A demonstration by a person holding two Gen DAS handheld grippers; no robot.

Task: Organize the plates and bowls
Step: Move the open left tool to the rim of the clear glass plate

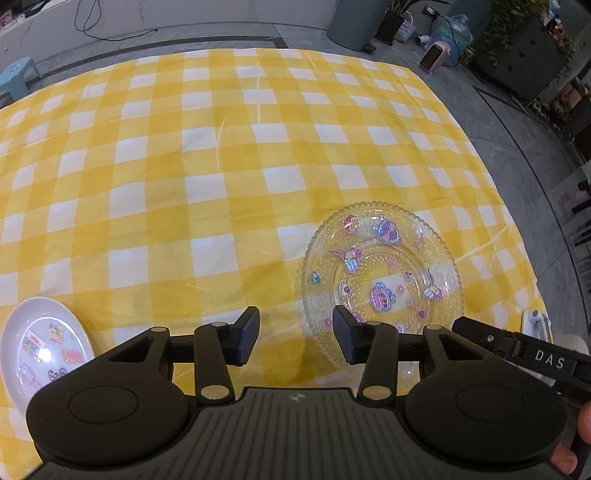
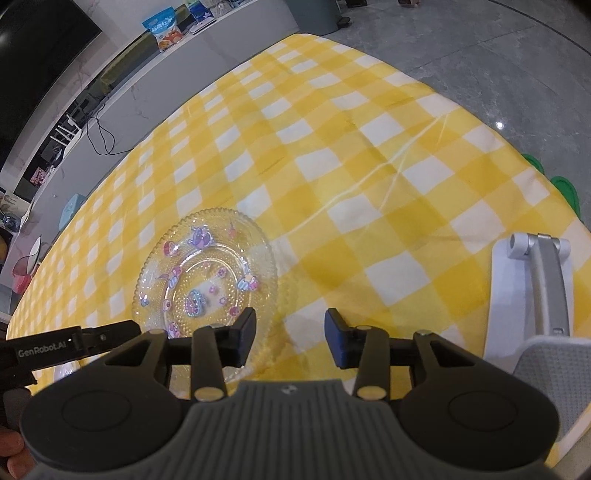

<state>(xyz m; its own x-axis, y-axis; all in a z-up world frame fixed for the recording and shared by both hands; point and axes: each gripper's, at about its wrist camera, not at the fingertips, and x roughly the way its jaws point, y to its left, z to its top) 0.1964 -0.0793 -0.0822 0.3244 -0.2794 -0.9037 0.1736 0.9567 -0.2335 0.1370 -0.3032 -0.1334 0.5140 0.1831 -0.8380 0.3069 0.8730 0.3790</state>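
A clear glass plate (image 1: 380,269) with cartoon stickers and a beaded rim lies on the yellow checked tablecloth (image 1: 221,166). It also shows in the right wrist view (image 2: 207,273). A white plate (image 1: 40,343) with stickers lies at the lower left. My left gripper (image 1: 295,338) is open and empty, its right finger over the glass plate's near rim. My right gripper (image 2: 290,341) is open and empty, its left finger over the glass plate's near right rim. The right gripper's body (image 1: 517,347) shows beside the left one.
A white and grey stand (image 2: 532,295) sits on the table at the right. The table's far and right edges drop to a grey floor. A bin, plants and a small heater (image 1: 436,55) stand beyond the table. A counter with snack bags (image 2: 166,33) runs along the far left.
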